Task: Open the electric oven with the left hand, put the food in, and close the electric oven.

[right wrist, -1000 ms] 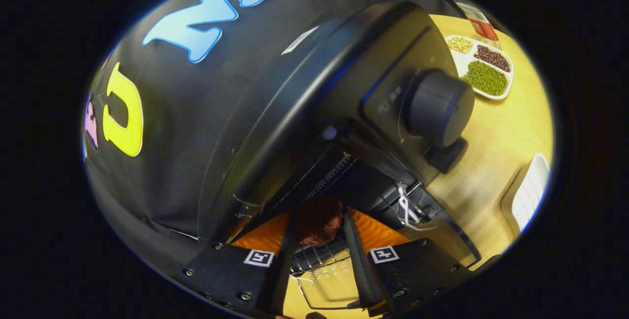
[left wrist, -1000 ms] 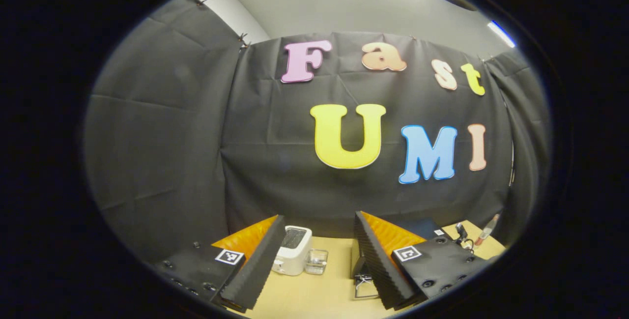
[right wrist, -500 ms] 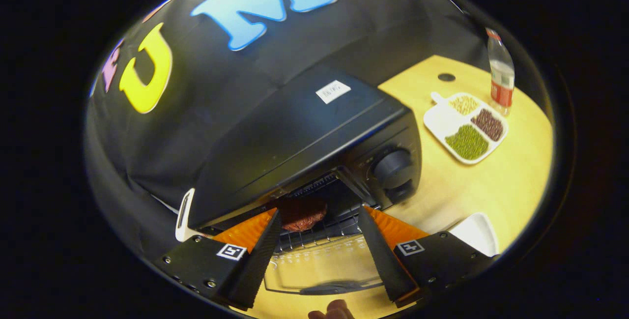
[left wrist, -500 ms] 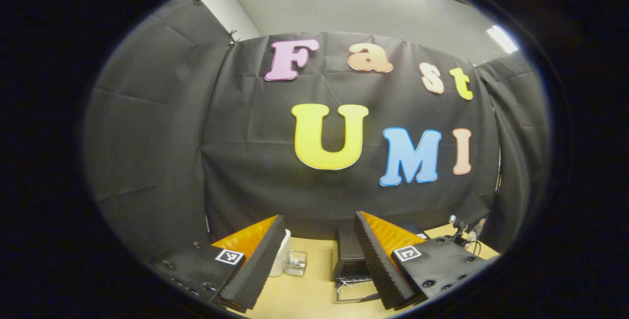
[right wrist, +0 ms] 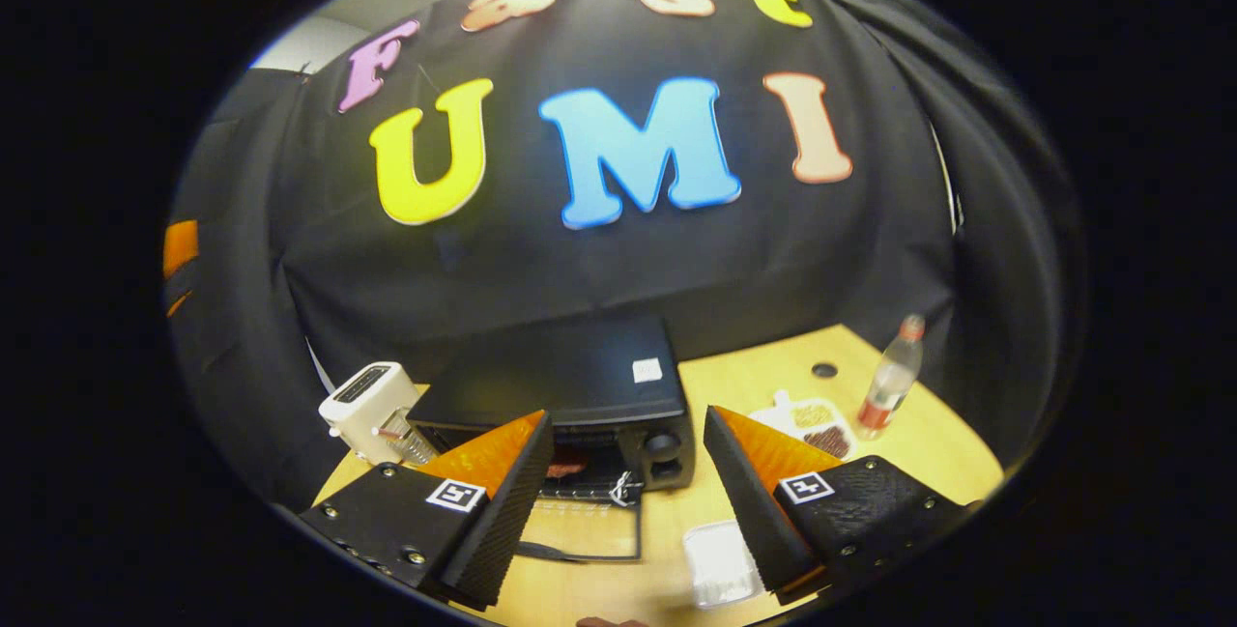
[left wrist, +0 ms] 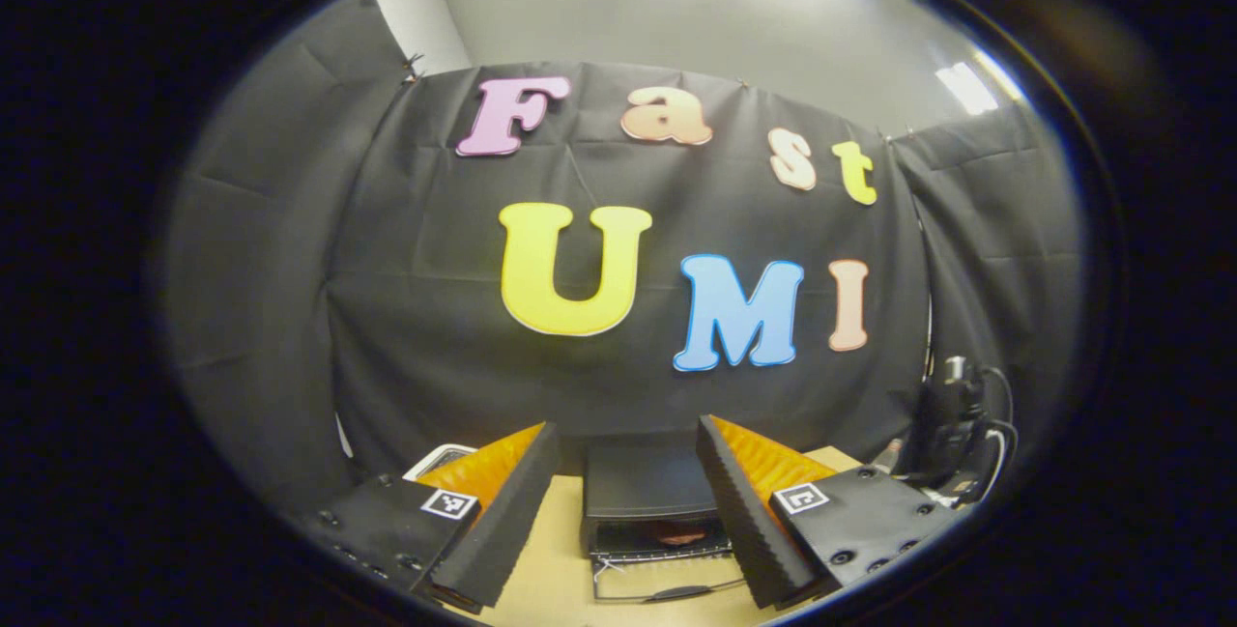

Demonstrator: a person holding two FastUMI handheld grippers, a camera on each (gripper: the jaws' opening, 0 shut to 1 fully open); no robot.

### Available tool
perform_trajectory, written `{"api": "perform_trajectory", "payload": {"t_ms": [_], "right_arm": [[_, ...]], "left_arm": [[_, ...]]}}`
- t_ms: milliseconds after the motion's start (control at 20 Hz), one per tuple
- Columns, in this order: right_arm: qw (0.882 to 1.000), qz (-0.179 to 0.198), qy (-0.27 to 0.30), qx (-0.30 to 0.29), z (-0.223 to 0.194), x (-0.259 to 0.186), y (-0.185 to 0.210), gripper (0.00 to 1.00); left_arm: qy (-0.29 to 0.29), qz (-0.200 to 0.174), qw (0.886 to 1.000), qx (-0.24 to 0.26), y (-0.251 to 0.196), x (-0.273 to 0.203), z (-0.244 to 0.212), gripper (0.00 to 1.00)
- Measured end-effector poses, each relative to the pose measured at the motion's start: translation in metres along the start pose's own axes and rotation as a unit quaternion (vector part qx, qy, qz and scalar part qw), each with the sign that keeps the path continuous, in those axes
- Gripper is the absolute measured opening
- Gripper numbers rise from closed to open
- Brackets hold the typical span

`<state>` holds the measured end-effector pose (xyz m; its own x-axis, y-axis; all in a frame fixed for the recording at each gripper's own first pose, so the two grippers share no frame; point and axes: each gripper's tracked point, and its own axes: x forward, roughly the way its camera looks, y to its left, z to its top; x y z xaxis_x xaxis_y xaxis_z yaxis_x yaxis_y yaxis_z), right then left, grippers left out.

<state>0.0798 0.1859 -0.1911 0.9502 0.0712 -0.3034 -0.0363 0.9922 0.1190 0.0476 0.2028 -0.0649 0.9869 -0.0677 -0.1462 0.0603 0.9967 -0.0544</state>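
Electric oven (right wrist: 580,385) stands on the table (right wrist: 763,385) with its glass door (right wrist: 585,535) folded down flat. Food (left wrist: 679,535) (a reddish-brown piece) lies on the rack inside. Left gripper (left wrist: 618,521) open, holding nothing, facing the oven mouth from a distance. Right gripper (right wrist: 626,511) open, also holding nothing. White toaster (right wrist: 362,410) just left of the oven; sectioned bean tray (right wrist: 807,414) and bottle (right wrist: 889,378) to its right.

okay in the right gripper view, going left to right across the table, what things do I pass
White toaster → black electric oven, door down, food on its rack → divided tray of beans → plastic bottle.
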Motion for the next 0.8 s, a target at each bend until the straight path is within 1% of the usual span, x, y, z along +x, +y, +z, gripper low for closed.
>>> {"api": "perform_trajectory", "payload": {"t_ms": [50, 100, 150, 200, 250, 300, 400, 450, 650, 800], "right_arm": [[1.000, 0.002, -0.016, -0.001, 0.014, -0.013, -0.003, 0.95], [1.000, 0.000, -0.027, -0.003, 0.028, -0.025, -0.008, 0.95], [0.999, -0.003, -0.041, -0.005, 0.043, -0.035, -0.015, 0.95], [0.998, -0.008, -0.056, -0.008, 0.058, -0.044, -0.023, 0.98], [0.997, -0.011, -0.073, -0.012, 0.074, -0.052, -0.028, 0.98], [0.996, -0.015, -0.090, -0.020, 0.089, -0.059, -0.034, 0.92], [0.993, -0.020, -0.116, -0.033, 0.109, -0.070, -0.041, 0.92], [0.992, -0.017, -0.123, -0.034, 0.116, -0.073, -0.042, 0.98], [0.990, -0.022, -0.137, -0.027, 0.136, -0.082, -0.067, 0.98], [0.991, -0.020, -0.131, -0.032, 0.133, -0.073, -0.077, 0.98]], "left_arm": [[0.000, -0.007, 1.000, 0.000, -0.011, 0.003, -0.004, 0.95], [-0.001, -0.015, 1.000, -0.001, -0.022, 0.004, -0.004, 1.00], [-0.002, -0.019, 1.000, 0.000, -0.033, 0.008, -0.007, 0.95], [-0.001, -0.022, 1.000, 0.001, -0.042, 0.008, -0.009, 0.95], [0.000, -0.026, 1.000, 0.002, -0.052, 0.010, -0.011, 1.00], [0.005, -0.028, 1.000, 0.004, -0.061, 0.012, -0.015, 1.00], [0.013, -0.027, 0.999, 0.013, -0.073, 0.017, -0.025, 1.00], [0.018, -0.025, 0.999, 0.017, -0.078, 0.020, -0.029, 1.00], [0.049, -0.030, 0.998, 0.011, -0.099, 0.032, -0.064, 1.00], [0.087, -0.025, 0.996, -0.004, -0.104, 0.037, -0.098, 1.00]]}}
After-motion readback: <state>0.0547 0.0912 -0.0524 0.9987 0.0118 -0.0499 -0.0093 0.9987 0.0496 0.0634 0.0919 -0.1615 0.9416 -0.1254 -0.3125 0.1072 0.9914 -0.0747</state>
